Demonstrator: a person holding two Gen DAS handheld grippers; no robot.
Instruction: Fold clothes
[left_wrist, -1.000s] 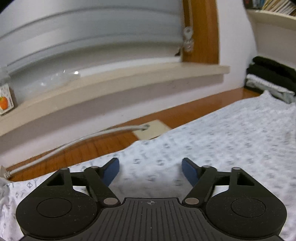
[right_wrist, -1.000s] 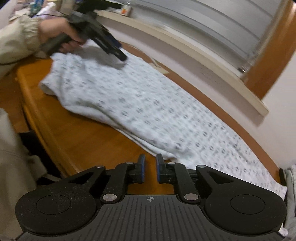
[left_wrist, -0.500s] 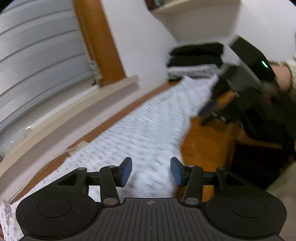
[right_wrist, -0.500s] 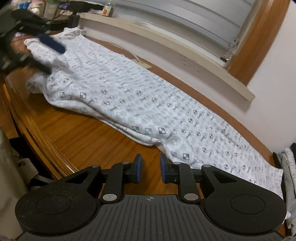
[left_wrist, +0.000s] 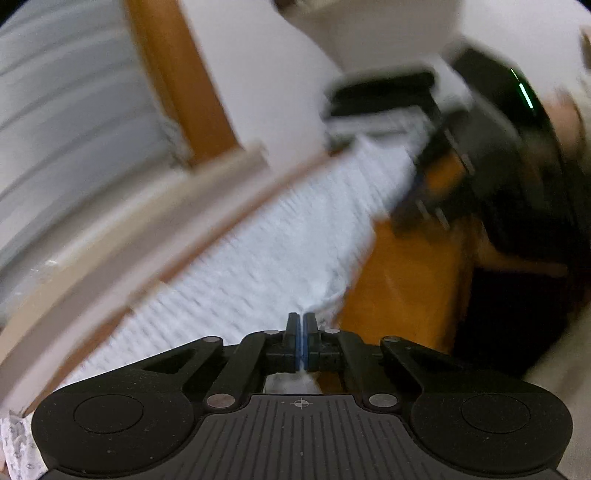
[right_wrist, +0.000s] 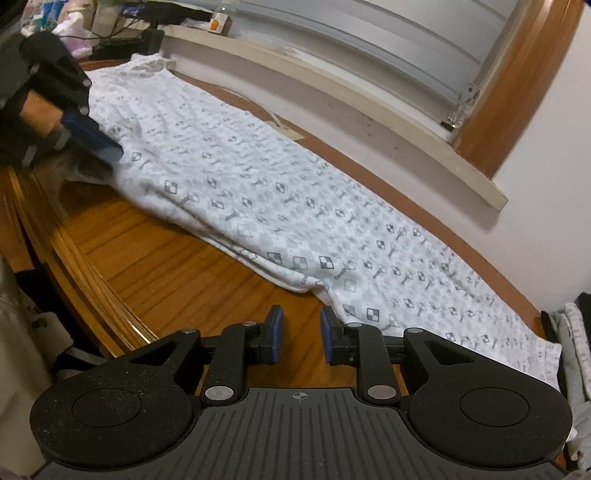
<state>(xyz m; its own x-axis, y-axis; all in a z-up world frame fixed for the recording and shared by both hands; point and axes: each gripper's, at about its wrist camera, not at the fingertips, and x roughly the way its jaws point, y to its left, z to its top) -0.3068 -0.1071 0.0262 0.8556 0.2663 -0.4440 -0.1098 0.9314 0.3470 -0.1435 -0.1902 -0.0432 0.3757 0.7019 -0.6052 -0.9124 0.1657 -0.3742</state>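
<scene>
A long white garment (right_wrist: 258, 192) with a grey checked print lies stretched along the wooden table (right_wrist: 166, 266). My left gripper (left_wrist: 302, 325) is shut on a pinch of the garment's (left_wrist: 277, 240) front edge; the left wrist view is blurred by motion. In the right wrist view the left gripper (right_wrist: 110, 151) sits at the garment's far left end. My right gripper (right_wrist: 298, 332) hovers over bare wood just in front of the garment's near edge, its blue pads a little apart with nothing between them. It shows as a dark blur (left_wrist: 417, 206) in the left wrist view.
A window sill (right_wrist: 369, 110) runs behind the table, with small clutter (right_wrist: 74, 22) at its far left. A stack of folded clothes (right_wrist: 576, 332) stands at the table's right end. The rounded table edge (right_wrist: 74, 266) falls off at the left.
My left gripper swung round from the sill side, went from open to shut, and now pinches the garment's edge. My right gripper's pads have opened slightly and drifted closer to the cloth.
</scene>
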